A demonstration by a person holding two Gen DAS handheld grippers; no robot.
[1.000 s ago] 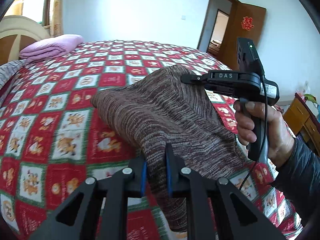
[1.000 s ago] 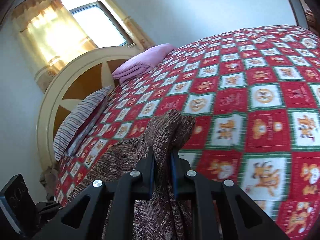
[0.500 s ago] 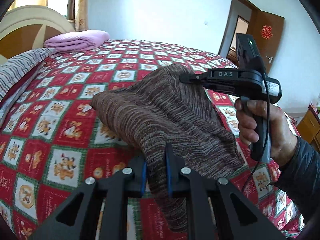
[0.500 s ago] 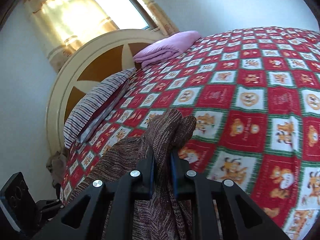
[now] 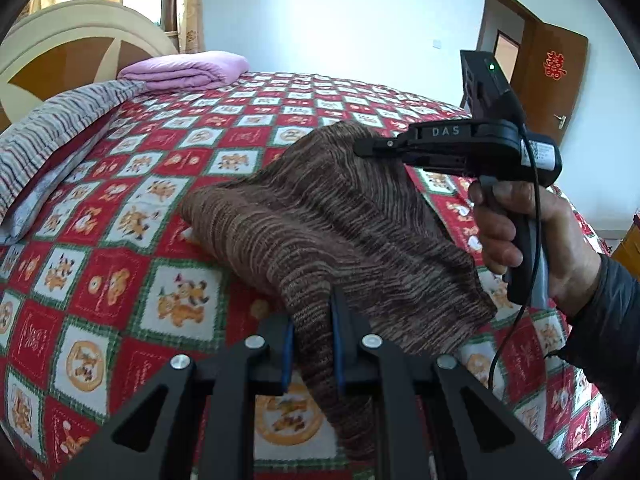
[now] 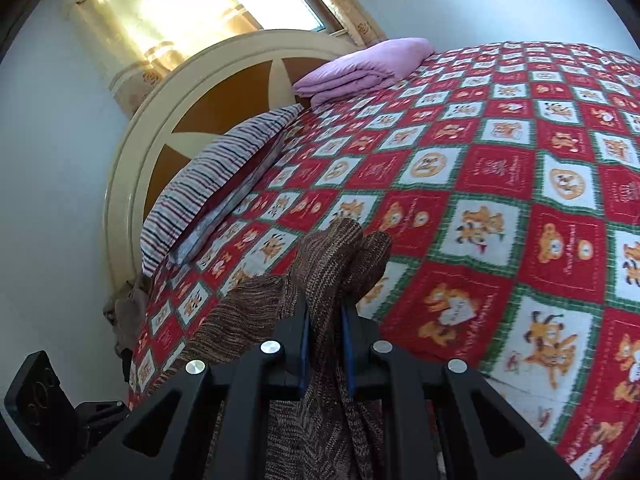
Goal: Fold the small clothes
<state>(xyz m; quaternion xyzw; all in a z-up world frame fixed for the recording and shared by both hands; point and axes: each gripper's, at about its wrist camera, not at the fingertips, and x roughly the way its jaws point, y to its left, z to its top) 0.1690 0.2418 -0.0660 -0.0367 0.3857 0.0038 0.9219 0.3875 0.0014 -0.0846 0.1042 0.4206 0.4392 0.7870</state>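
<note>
A brown striped knit garment [image 5: 320, 224] hangs between my two grippers above a red checked bedspread [image 5: 120, 208]. My left gripper [image 5: 310, 320] is shut on its near edge. My right gripper [image 5: 360, 148] is shut on its far upper corner, seen side-on in the left wrist view with the hand holding it. In the right wrist view my right gripper [image 6: 326, 316] pinches a bunched fold of the garment [image 6: 340, 252], which droops below the fingers. The garment's far left corner [image 5: 196, 208] rests on the bedspread.
A folded pink blanket [image 5: 188, 70] and a striped pillow [image 5: 48, 136] lie by the rounded headboard [image 6: 192, 120]. A brown door [image 5: 548, 76] stands at the back right. A wooden cabinet [image 5: 630, 244] stands at the right edge.
Both views have swung towards the headboard, bringing the pillow and the pink blanket further in. Both grippers still hold the garment in the same way.
</note>
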